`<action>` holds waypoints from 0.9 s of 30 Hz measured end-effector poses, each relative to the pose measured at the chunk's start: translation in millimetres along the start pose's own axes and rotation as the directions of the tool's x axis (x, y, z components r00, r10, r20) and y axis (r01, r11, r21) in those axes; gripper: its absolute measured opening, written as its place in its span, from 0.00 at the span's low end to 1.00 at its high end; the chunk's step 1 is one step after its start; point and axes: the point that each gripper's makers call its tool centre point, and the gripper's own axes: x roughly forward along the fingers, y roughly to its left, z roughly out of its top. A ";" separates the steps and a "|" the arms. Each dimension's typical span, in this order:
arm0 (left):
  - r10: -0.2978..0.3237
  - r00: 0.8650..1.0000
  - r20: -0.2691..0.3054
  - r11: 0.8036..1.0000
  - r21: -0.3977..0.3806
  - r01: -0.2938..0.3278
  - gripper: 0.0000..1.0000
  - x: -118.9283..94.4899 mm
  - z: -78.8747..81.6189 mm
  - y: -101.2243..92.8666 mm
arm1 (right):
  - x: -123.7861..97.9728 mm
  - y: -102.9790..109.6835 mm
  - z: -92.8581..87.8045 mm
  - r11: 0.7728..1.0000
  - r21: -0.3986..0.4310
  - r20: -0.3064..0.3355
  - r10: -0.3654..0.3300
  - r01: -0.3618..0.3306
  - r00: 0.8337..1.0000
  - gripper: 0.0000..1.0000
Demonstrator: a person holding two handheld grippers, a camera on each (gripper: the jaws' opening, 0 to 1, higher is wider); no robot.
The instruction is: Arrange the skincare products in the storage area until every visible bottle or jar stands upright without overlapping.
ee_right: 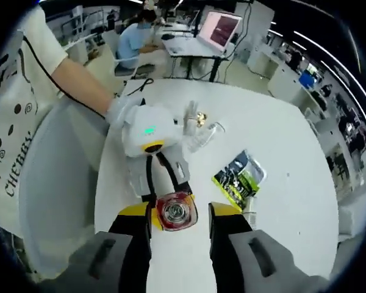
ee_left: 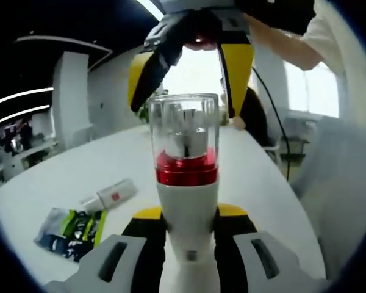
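Observation:
A pump bottle with a white body, a red band and a clear cap stands up between the jaws of my left gripper, which is shut on its body. From above, my right gripper comes down with its yellow and black fingers either side of the clear cap, a gap showing on each side. In the right gripper view I look down on the bottle's red top, which sits between the open jaws of my right gripper. The left gripper is held by a gloved hand.
On the white table lie a white tube with a red label and a green and black sachet. Small clear and gold items lie farther off. A grey chair stands at the table edge.

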 end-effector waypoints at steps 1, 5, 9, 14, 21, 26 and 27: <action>-0.003 1.000 0.000 1.000 -0.005 0.003 0.28 0.3 0.0 0.5 | -1.6 -1.4 -4.7 0.999 0.038 0.034 -0.020 0.019 0.999 0.37; -0.016 1.000 -0.006 1.000 -0.008 0.016 0.28 0.5 0.2 0.1 | -2.7 -6.8 -25.2 0.984 0.168 0.112 -0.085 0.065 0.990 0.41; -0.032 0.999 -0.010 0.999 -0.008 0.032 0.28 1.6 0.6 -0.4 | 0.1 -3.1 -17.3 0.956 0.287 0.289 -0.141 0.055 0.947 0.38; -0.051 0.999 -0.003 0.999 -0.010 0.051 0.28 1.2 2.3 -3.1 | 11.5 -2.6 -14.7 0.930 0.358 0.370 -0.219 0.079 0.903 0.39; -0.067 0.998 0.010 0.998 -0.011 0.067 0.28 1.0 1.7 -2.5 | 15.7 -6.1 -7.7 0.907 0.396 0.418 -0.315 0.141 0.852 0.38; -0.074 0.997 0.018 0.997 -0.011 0.074 0.28 1.3 1.5 -1.5 | 22.9 2.0 -3.2 0.909 0.392 0.447 -0.321 0.139 0.835 0.38; -0.076 0.997 0.018 0.997 -0.008 0.077 0.28 1.0 1.3 -1.6 | 21.8 0.2 -1.3 0.906 0.393 0.462 -0.340 0.154 0.819 0.38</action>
